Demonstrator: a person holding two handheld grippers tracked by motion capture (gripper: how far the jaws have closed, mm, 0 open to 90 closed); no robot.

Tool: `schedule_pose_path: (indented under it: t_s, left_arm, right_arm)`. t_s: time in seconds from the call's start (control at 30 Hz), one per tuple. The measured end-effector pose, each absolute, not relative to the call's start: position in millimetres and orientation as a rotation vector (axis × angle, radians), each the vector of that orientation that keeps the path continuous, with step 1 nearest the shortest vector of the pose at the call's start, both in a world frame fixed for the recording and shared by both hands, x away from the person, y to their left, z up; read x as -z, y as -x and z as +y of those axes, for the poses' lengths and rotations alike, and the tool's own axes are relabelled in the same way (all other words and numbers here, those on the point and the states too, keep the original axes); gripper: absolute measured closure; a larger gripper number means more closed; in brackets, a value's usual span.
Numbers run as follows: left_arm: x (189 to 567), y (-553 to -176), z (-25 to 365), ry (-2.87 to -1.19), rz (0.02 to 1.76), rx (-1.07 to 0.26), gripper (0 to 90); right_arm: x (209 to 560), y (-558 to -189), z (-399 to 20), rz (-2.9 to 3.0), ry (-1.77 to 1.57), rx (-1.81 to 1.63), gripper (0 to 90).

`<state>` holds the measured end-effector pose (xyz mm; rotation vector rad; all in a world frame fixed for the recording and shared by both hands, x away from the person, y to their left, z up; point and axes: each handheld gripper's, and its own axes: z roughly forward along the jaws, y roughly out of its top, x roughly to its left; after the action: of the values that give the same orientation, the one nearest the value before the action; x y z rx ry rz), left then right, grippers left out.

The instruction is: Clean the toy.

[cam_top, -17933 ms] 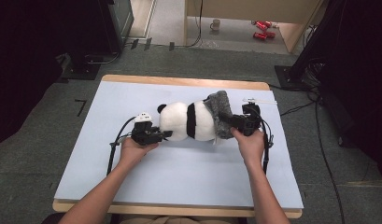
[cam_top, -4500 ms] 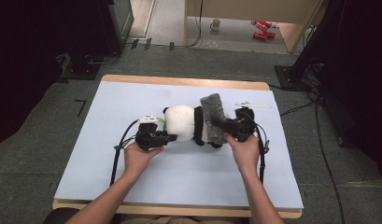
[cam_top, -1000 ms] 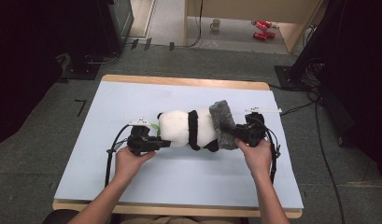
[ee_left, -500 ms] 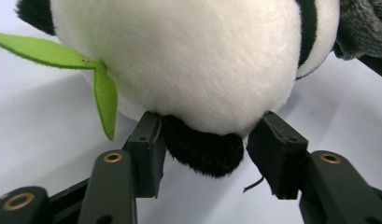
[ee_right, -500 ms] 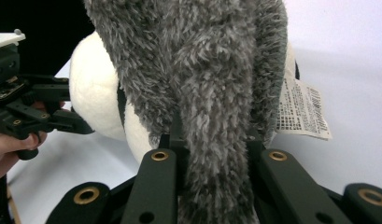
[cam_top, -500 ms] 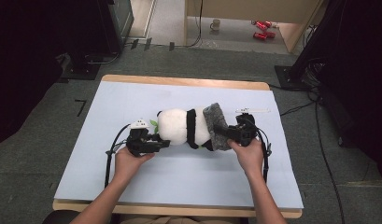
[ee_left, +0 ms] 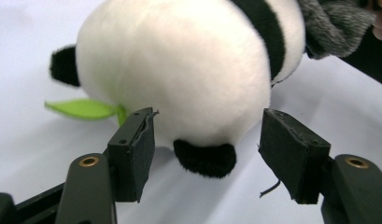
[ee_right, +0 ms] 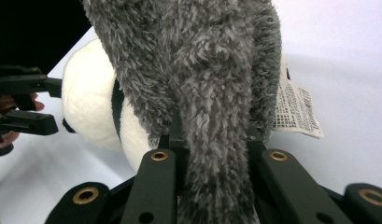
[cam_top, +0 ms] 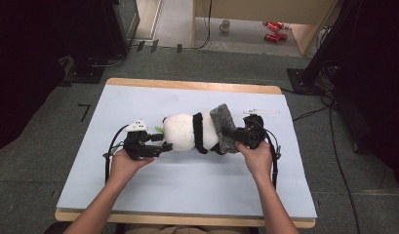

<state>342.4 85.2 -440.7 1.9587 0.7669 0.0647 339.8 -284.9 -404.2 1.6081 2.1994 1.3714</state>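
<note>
The plush panda (cam_top: 187,132) is lying on its side near the middle of the light blue table (cam_top: 187,185), with its white head end pointing left and its body end pointing right. A grey fuzzy cloth (cam_top: 225,127) is covering the right end of the panda and is touching it there.

The left gripper (cam_top: 160,142) is sitting just left of the panda, held low over the table. Its jaws have just been opening and are now standing moderately wide. In the left gripper view, the black pads (ee_left: 132,151) are flanking the panda's white head without pressing on it; a black ear is lying between them, and a green leaf (ee_left: 81,108) is projecting from the panda on the left of that view.

The right gripper (cam_top: 234,132) is positioned at the panda's right end. Its jaws are clamping narrowly on a fold of the grey fuzzy cloth, as the right gripper view is showing. A white printed label (ee_right: 296,109) is lying beside the cloth on the table.
</note>
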Motion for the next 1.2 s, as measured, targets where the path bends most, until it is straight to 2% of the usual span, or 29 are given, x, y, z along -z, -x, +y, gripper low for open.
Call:
schedule_pose_path:
  t_s: [0.2, 0.37, 0.83, 1.1, 1.2]
  left_arm:
    - [435.2, -340.1, 78.4, -2.037, 0.649, -0.082, 24.6]
    - [442.1, -345.7, 76.9, -2.034, 0.636, -0.076, 24.1]
    - [455.0, -359.2, 68.5, -1.987, 0.695, -0.169, 22.1]
    - [462.6, -363.8, 61.9, -1.972, 0.733, -0.267, 25.0]
    - [464.6, -365.1, 61.3, -1.960, 0.734, -0.307, 36.2]
  right_arm:
    - [403.0, -341.7, -284.3, 2.203, -1.609, -1.366, 75.2]
    - [401.7, -344.9, -282.1, 2.198, -1.610, -1.369, 75.2]
    - [396.4, -359.0, -274.9, 2.136, -1.605, -1.403, 71.2]
    - [393.7, -363.6, -271.3, 2.103, -1.604, -1.418, 68.0]
    - [391.3, -362.6, -269.4, 2.103, -1.592, -1.411, 73.6]
